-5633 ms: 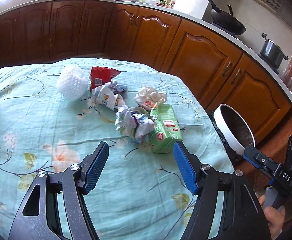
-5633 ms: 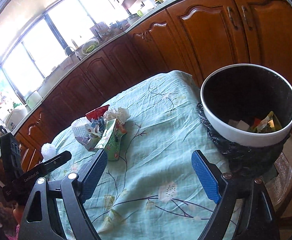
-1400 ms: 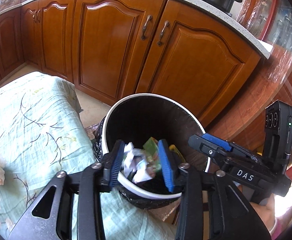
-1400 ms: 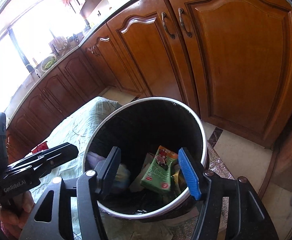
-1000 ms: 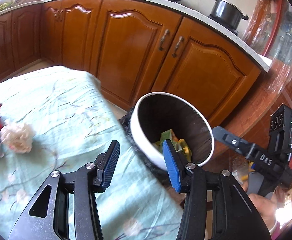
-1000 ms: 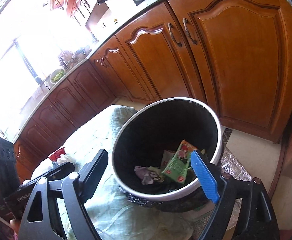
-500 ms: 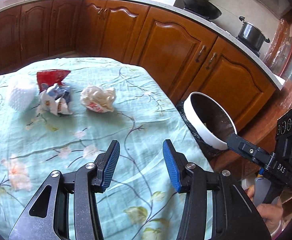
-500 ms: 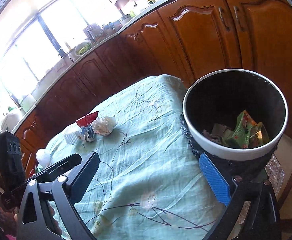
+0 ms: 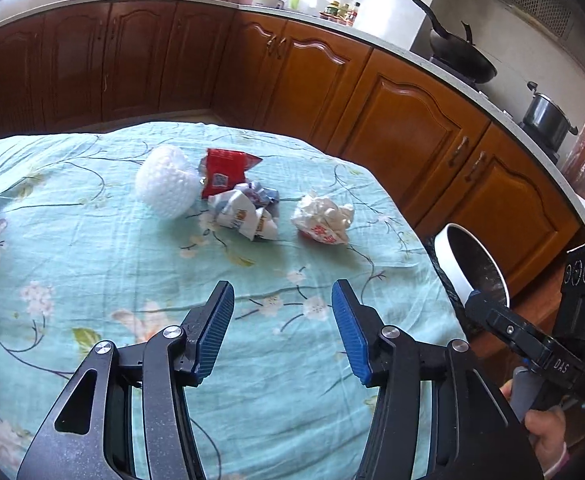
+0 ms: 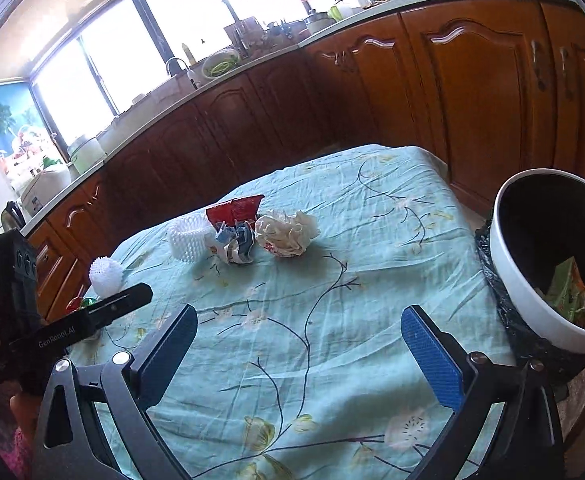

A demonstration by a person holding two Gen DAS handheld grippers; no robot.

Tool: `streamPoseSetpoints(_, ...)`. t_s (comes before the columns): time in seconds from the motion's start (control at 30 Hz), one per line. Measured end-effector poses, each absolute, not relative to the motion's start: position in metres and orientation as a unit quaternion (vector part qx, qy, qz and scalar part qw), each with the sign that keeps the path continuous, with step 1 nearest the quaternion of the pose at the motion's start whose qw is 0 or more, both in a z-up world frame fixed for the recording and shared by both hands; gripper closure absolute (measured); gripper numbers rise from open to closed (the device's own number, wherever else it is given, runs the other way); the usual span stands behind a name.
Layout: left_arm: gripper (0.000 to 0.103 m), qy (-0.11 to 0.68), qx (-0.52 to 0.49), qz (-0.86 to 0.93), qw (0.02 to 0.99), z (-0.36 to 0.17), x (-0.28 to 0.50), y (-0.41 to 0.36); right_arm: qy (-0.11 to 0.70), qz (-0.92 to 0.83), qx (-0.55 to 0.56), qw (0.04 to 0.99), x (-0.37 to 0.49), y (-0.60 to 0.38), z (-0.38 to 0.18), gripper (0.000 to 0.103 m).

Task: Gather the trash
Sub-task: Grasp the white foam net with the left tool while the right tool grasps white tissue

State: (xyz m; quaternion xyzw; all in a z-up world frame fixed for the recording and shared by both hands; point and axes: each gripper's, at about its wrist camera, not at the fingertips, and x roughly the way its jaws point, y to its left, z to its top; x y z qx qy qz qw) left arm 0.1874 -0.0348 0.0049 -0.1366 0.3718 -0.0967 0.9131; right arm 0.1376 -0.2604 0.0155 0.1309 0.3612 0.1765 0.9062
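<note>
Trash lies in a cluster on the teal flowered tablecloth [image 9: 92, 264]: a white foam net [image 9: 166, 187], a red wrapper [image 9: 225, 171], a crumpled printed wrapper [image 9: 244, 214] and a crumpled white bag [image 9: 323, 218]. The same pile shows in the right wrist view, with the white bag [image 10: 286, 234] nearest the bin. My left gripper [image 9: 282, 330] hovers over the cloth short of the pile, its jaws opening with nothing between them. My right gripper [image 10: 298, 360] is wide open and empty. The white-rimmed bin [image 10: 532, 292] stands at the table's right edge, holding a green carton [image 10: 566, 286].
A second white foam net [image 10: 105, 274] sits near the table's far left corner. Brown kitchen cabinets [image 9: 404, 120] run behind the table and the bin. A hand [image 9: 544, 436] holds the right gripper's handle at the lower right. A wok [image 9: 462, 62] and pot [image 9: 546, 114] stand on the counter.
Both grippers swung away from the bin to above the table. The crumpled wrapper the left one held and the green carton now lie in the bin. Both pairs of jaws widened.
</note>
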Motion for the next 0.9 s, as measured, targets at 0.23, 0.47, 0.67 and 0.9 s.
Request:
streamPoseSetpoints(0.23,0.050,0.369,-0.144,-0.064,0.916,0.010,0.204,-0.002,0.401,0.162,0.145,0.890,0.165,-0.250,0.007,0.000)
streamPoseSetpoints(0.47,0.047,0.375,-0.146,-0.048,0.914,0.015,0.238,0.019,0.396,0.182,0.149,0.888,0.201,-0.228,0.004,0.003)
streamPoseSetpoints(0.67,0.047,0.385,-0.142,-0.031,0.911,0.009,0.279,0.033,0.409,0.191,0.159,0.878,0.239,-0.213,-0.009,0.009)
streamPoseSetpoints(0.9,0.052,0.421,-0.139,-0.023,0.896,-0.020,0.325,0.038,0.436,0.188,0.177,0.862,0.276,-0.210,-0.035,0.045)
